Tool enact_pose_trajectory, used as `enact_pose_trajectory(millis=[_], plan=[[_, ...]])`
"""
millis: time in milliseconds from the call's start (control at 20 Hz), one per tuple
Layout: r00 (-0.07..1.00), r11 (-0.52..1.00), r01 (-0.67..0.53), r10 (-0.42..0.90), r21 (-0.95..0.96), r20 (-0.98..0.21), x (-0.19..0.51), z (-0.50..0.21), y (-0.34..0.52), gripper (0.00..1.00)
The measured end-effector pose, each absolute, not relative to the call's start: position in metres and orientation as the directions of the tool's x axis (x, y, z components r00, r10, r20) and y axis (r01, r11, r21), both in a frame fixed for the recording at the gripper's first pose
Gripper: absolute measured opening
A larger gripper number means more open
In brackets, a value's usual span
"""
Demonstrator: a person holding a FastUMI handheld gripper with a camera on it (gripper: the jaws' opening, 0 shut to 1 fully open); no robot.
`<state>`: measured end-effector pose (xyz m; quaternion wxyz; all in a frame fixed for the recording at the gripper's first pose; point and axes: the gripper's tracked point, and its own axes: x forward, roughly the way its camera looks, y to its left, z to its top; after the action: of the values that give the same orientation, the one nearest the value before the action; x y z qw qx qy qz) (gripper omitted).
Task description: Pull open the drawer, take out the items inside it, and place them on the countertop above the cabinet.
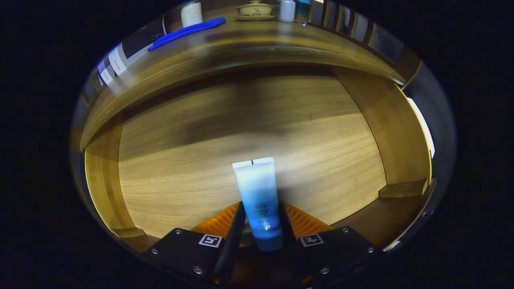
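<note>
My gripper is shut on a blue-and-white squeeze tube, both fingers pressing on its lower, darker half near the cap. The tube's flat crimped end points away from me. It hangs over the open wooden drawer, whose bare floor lies below and beyond the fingers. The countertop runs above the drawer's back edge. On it lie a long blue tool, a white cup, a lidded bowl on a saucer, a white bottle and a teal bottle.
The drawer's side walls rise left and right of the tube, with small corner blocks at the near end. A slatted rail stands behind the countertop at the right.
</note>
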<state>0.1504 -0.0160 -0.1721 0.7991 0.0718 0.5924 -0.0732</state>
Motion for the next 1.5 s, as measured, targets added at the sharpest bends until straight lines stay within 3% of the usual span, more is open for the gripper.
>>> enact_pose_trajectory(millis=[50, 400, 900, 1500], plan=[[0.294, 0.980, 0.196, -0.038, 0.022, -0.955, 0.151, -0.171, -0.016, 0.54], [0.401, 0.985, 0.169, -0.088, -0.021, -0.912, 0.161, -0.162, -0.011, 0.39], [0.606, 0.972, 0.236, -0.157, -0.012, -0.780, 0.176, -0.109, -0.028, 0.38], [0.745, 0.967, 0.256, -0.191, 0.009, -0.639, 0.184, -0.055, -0.034, 0.38]])
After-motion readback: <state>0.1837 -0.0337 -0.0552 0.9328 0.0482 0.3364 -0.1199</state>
